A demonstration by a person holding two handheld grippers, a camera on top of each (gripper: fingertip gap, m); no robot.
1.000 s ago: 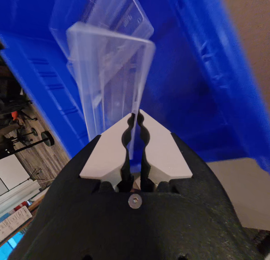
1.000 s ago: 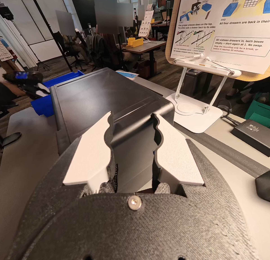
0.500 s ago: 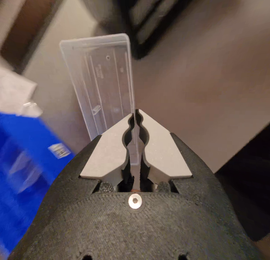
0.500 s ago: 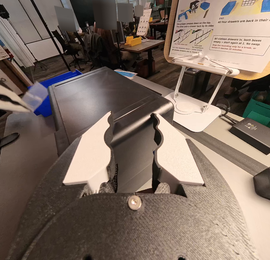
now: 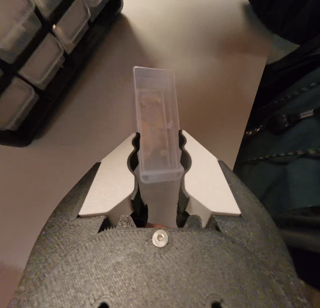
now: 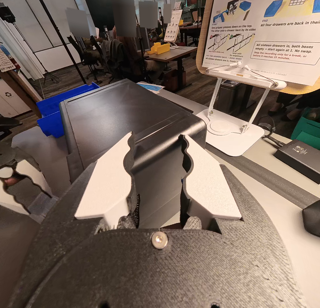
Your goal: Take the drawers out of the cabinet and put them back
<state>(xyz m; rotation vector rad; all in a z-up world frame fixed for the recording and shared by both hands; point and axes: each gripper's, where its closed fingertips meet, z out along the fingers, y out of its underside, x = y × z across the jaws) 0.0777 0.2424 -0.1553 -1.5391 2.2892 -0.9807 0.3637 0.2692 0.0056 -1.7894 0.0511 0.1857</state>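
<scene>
My left gripper (image 5: pixel 159 133) holds a clear plastic drawer (image 5: pixel 155 109) by its two long sides. A pad meets each side wall, and the drawer points away from me, low over the beige table (image 5: pixel 199 65). The black cabinet (image 5: pixel 43 57) is at the upper left, its front showing several clear drawers in their slots. In the right wrist view my right gripper (image 6: pixel 156 136) is open and empty over the near corner of the cabinet's black top (image 6: pixel 129 112). The left gripper (image 6: pixel 17 183) shows blurred at the left edge there.
A blue bin (image 6: pixel 52 119) stands behind the cabinet on the left. A white stand (image 6: pixel 233 135) with an instruction sheet and a black box (image 6: pixel 297 161) are on the right. A person's dark clothing (image 5: pixel 285 126) is at the table's edge.
My left gripper carried the drawer out of the blue bin, pinched by one wall, and over to the cabinet's front. Its jaws have widened and now span the drawer's sides. The right gripper stayed put.
</scene>
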